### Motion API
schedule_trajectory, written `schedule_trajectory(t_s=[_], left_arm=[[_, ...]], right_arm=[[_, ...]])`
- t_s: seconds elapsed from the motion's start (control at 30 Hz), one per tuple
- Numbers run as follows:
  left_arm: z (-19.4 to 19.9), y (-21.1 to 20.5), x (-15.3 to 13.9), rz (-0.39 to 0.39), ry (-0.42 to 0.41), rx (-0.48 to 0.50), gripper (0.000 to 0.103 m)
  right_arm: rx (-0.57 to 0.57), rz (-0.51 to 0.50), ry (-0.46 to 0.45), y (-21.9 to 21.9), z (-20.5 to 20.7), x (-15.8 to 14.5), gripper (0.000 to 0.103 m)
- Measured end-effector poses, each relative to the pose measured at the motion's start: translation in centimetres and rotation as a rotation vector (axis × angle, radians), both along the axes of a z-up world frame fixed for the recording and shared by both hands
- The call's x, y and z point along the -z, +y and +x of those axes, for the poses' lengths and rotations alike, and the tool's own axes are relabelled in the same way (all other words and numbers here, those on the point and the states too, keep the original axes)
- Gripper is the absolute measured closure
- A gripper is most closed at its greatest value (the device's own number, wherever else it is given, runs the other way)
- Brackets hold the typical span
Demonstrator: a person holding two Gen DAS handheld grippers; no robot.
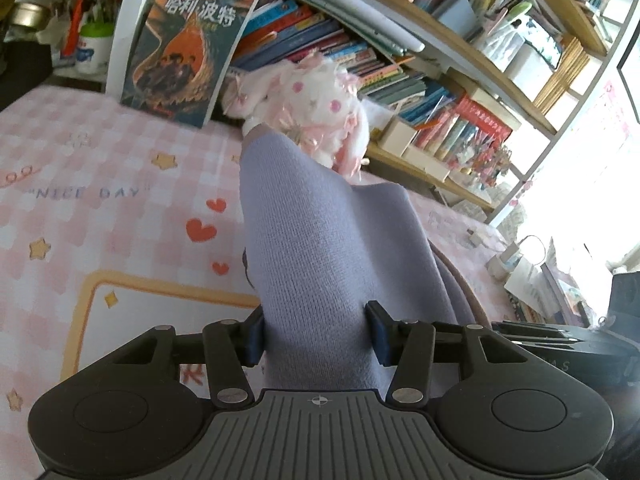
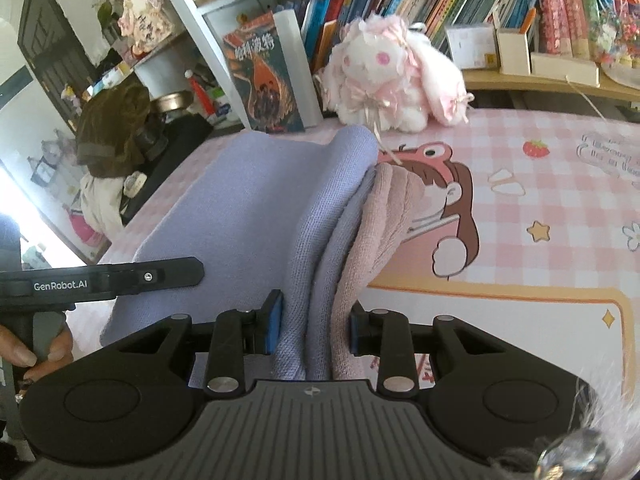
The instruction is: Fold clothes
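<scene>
The worktop has a pink checked cover with hearts, stars and a cartoon girl on it. A purple knitted garment lies on this cover, and every place here is told from that garment.

To the left of the garment, at the back of the worktop, a book with a dark cover stands upright. Just behind the garment's far end sits a white and pink plush bunny. Behind the bunny are shelves full of books.

The left tool is clamped on a thick fold of the garment, with one blue pad pressing on each side. The cloth rises from the worktop up to this tool.

The right tool is clamped on a bunch of layers, purple ones and a pink one, at the garment's right edge. In the right wrist view the left tool's black arm lies over the garment's near left part, and a hand grips its handle.
</scene>
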State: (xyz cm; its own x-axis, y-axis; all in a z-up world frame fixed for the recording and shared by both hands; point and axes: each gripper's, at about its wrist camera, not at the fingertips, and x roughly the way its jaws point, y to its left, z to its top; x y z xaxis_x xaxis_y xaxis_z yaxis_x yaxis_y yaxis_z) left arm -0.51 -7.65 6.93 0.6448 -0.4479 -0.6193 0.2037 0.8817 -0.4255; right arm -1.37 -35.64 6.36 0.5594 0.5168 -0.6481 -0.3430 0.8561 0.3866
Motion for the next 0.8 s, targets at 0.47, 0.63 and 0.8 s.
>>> schedule_trajectory(t_s=[0.47,0.63,0.8], left_arm=[[5.0,7.0,-0.3,-0.005,-0.04,0.084,0.054],[8.0,10.1,0.3,-0.02,-0.043,0.092,0.054],[11.4,11.9,1.2,-0.039,-0.04,0.083,0.054]], right_arm=[[0.095,-0.028,-0.036,7.7,2.6,-0.7,0.074],[0.098,-0.049,-0.058,11.1,4.9,-0.4,0.074],[0.102,-0.073,-0.087,13.6,8.1,0.2,0.074]])
